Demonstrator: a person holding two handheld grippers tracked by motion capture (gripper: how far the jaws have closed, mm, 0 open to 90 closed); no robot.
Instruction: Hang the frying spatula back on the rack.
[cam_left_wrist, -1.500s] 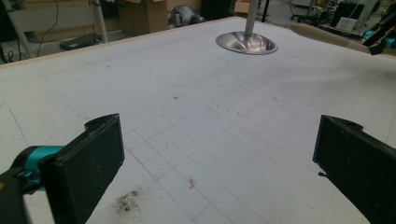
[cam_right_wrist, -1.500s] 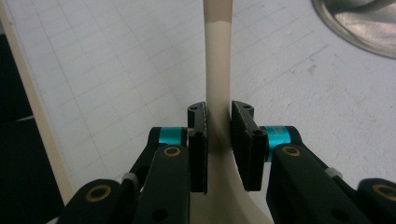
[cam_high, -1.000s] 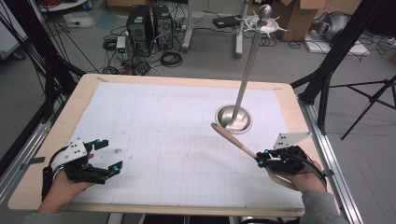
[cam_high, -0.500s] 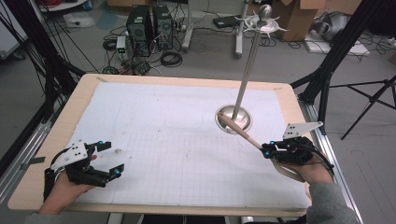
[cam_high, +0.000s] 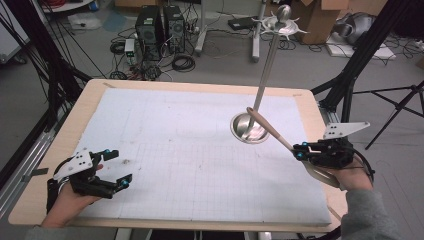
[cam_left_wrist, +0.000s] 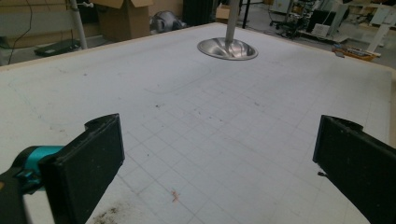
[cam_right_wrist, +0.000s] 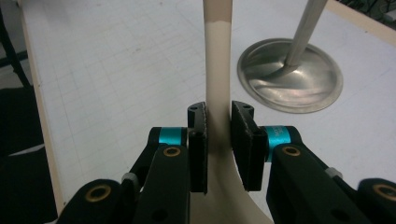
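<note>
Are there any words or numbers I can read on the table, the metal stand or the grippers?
None can be read. The white grid mat, the metal stand, the left gripper and the right gripper show no lettering. The cardboard boxes on the floor are too blurred to tell.

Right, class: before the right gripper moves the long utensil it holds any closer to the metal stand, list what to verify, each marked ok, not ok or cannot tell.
1. Right gripper shut on the long beige, brown-tipped utensil: ok.
2. Utensil pinched squarely between both pads: ok.
3. Silver metal stand with its round dished base upright: ok.
4. Left gripper open, holding nothing, away from the stand: ok.
5. Utensil tip clear of the stand's pole: cannot tell.
</note>
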